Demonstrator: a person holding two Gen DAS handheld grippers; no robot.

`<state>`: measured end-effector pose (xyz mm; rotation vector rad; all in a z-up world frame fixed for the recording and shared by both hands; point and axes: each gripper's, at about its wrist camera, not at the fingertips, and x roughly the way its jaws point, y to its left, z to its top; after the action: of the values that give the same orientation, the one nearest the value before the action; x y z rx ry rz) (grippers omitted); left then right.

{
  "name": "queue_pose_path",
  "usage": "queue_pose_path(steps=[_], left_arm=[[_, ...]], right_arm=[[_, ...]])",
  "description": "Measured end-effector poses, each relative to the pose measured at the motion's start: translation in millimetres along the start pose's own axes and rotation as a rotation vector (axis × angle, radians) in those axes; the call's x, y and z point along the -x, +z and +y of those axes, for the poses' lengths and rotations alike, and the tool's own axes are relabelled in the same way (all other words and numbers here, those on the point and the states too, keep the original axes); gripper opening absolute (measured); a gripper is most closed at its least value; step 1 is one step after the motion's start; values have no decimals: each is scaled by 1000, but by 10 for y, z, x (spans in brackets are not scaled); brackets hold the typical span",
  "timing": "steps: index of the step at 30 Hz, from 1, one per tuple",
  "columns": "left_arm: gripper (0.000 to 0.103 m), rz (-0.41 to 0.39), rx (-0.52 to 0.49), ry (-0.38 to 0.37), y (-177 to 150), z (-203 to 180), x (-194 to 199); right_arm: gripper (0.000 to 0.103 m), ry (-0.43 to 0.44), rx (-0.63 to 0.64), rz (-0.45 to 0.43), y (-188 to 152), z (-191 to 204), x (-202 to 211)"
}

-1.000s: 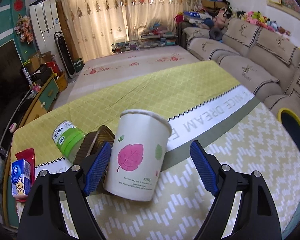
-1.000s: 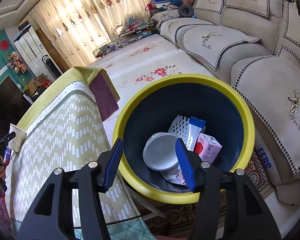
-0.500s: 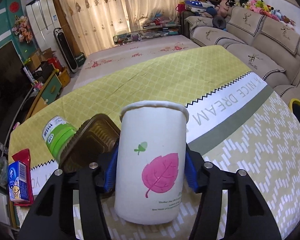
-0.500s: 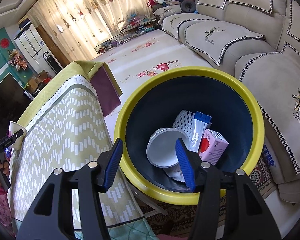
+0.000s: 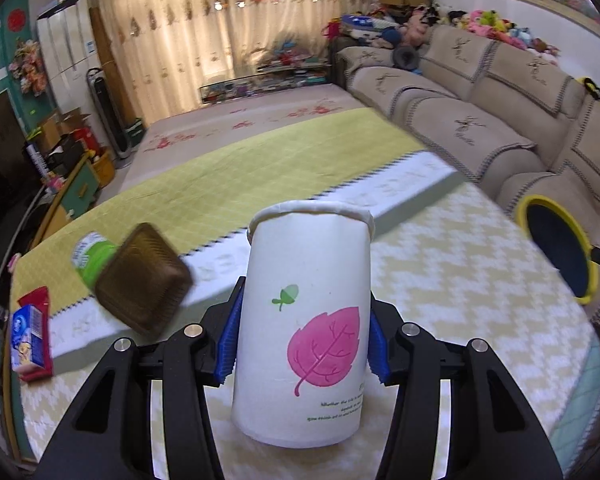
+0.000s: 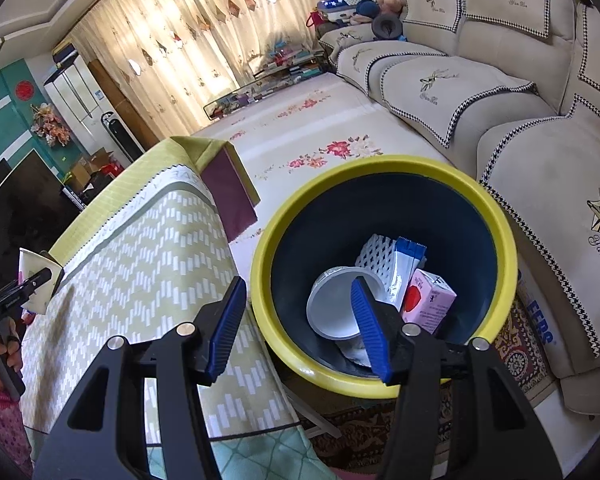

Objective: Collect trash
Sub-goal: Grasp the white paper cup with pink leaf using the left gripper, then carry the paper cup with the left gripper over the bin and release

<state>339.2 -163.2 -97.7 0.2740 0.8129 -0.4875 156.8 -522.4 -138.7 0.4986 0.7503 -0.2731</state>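
Left hand-held gripper (image 5: 302, 340) clamped on the leaf-printed paper cup (image 5: 306, 320), upright above the surface (image 5: 460, 280); right hand-held gripper (image 6: 298, 326) parted and empty over the yellow-rimmed bin (image 6: 496, 216).

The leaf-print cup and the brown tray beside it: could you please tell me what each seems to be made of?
The leaf-print cup held in the left tongs looks like matte white paper, judging by its rolled rim and printed wall. The brown tray seems thin moulded plastic, ribbed and slightly glossy, though motion blur leaves that uncertain.
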Motion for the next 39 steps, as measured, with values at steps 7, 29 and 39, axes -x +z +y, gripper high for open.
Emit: queue_pose_path(steps=[7, 29, 39], left_arm=[[51, -20, -84, -132, 54, -823, 172], [55, 114, -380, -398, 617, -3721, -744], [81, 97, -331, -370, 663, -3669, -751]], right_arm=[[52, -20, 6, -44, 1, -122, 260], [56, -158, -137, -102, -162, -1237, 805], [60, -149, -155, -101, -199, -1280, 802]])
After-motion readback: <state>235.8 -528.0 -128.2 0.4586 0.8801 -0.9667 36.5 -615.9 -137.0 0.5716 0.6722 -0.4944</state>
